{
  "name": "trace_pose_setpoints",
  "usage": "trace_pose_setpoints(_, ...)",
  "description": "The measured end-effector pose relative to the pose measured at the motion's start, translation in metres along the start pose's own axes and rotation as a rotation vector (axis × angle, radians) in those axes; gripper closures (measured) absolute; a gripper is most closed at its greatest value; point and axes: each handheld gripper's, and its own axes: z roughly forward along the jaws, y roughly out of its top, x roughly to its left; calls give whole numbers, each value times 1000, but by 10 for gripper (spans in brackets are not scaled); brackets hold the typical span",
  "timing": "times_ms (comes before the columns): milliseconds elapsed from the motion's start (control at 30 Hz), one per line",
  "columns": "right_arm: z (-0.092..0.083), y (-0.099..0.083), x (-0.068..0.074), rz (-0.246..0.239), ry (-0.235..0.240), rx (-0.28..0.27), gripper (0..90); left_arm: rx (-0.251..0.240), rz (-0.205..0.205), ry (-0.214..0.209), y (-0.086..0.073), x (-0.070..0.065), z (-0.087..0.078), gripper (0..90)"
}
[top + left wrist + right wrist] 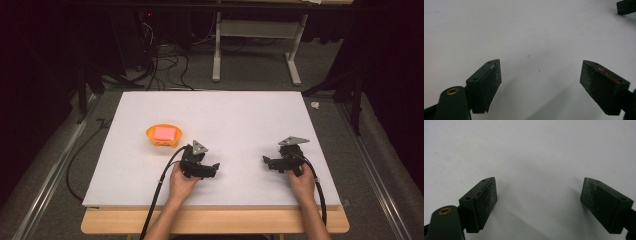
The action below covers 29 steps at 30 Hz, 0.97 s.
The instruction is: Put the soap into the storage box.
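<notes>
On the white board (240,115), which covers most of a wooden table (215,221), two hand-held grippers lie low at the near edge, about six o'clock in the high view. Left gripper (214,169): jaws stand wide apart with nothing between them; in the left gripper view (540,70) bare board lies in the gap. Its jaws point toward three o'clock, at the right gripper (266,162), a jaw of which enters the left gripper view at two o'clock (626,6). Right gripper: jaws likewise spread and empty (539,187), pointing toward nine o'clock. The two tools face each other, well apart.

Bowl (163,136), orange and round, sits on the board at about ten o'clock from the left gripper, near it and well apart from the right one; the left hand (181,184) is plainly the nearer. Being round, the bowl offers no long axis. As the left jaws face away from it, a reach would, by judgement, call first for a turn of the wrist toward ten o'clock.

Block (166,133), pink and roughly square, lies flat inside the bowl, its top showing above the rim.

Cable (169,167) of the left gripper curves up past the bowl's five o'clock side, just beside it; nothing else stands between tool and bowl. Off the board at twelve o'clock are a white stand (257,50) and loose floor leads (165,65), clear of the work
</notes>
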Motion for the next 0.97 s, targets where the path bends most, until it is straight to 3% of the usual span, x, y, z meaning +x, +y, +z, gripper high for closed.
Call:
trace_pose_setpoints(400, 0, 0, 0, 0, 0, 0, 145, 12, 17, 32, -4, -2, 8, 178)
trace_pose_setpoints(567, 0, 0, 0, 0, 0, 0, 145, 28, 48, 64, -4, -6, 10, 174)
trace_pose_setpoints(967, 0, 0, 0, 1, 0, 1, 144, 30, 36, 55, -4, -4, 11, 171)
